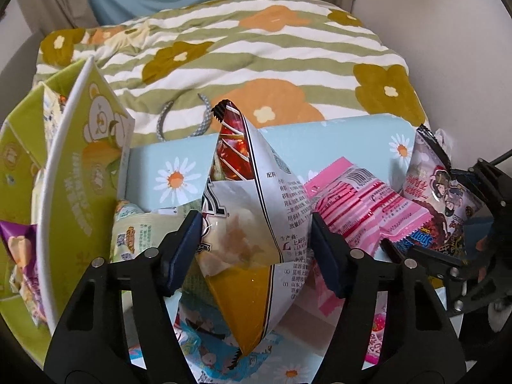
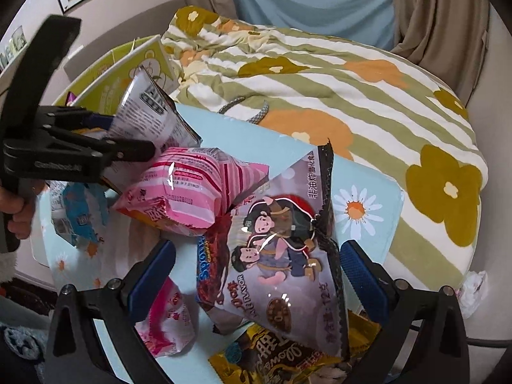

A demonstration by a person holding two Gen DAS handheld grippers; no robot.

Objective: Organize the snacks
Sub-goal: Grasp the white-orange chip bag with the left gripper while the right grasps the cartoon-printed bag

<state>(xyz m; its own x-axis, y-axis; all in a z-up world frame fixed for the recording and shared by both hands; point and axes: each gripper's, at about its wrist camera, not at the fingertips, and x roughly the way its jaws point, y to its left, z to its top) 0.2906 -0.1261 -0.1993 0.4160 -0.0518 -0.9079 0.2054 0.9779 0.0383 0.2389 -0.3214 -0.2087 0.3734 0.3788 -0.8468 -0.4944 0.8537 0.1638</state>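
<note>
My left gripper (image 1: 254,235) pinching chip bag (image 1: 256,224), right gripper (image 2: 256,275) spread around lavender packet (image 2: 281,256), both over daisy tabletop (image 2: 368,211), floral quilt (image 2: 352,80) behind it.

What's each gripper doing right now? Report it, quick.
Left gripper: shut on the white, red and yellow foil snack bag.
Right gripper: open around the lilac cartoon-print snack packet, pads not touching it.

White chip bag (image 1: 252,224) upright, pink striped packet (image 1: 361,204) beside it, cartoon-print packet (image 2: 281,256) tilted

Pink-striped snack packet (image 2: 179,188), daisy-print blue box (image 2: 368,204)
</note>
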